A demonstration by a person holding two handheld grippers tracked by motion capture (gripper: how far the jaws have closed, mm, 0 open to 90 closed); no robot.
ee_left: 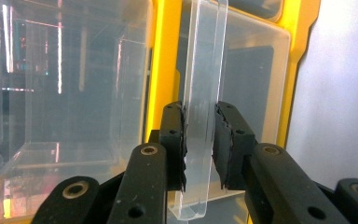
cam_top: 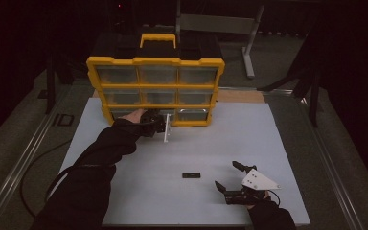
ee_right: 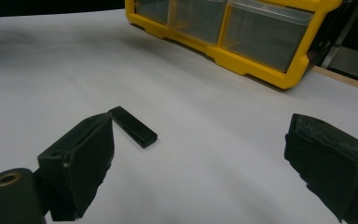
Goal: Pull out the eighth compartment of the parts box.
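The left gripper point(ee_left: 199, 144) pinches the clear drawer front point(ee_left: 204, 93); a crooked pull could jam it. The right gripper point(ee_right: 200, 163) hangs wide, empty.

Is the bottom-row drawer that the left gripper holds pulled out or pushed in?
Pulled out: the drawer front juts forward of the yellow cabinet, clamped by the left gripper.

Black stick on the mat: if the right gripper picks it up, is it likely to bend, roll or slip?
The stick looks like a rigid block, so probably no bending. Its flat faces and square edges make rolling unlikely. It lies low on the mat and looks smooth, so the jaws might slip.
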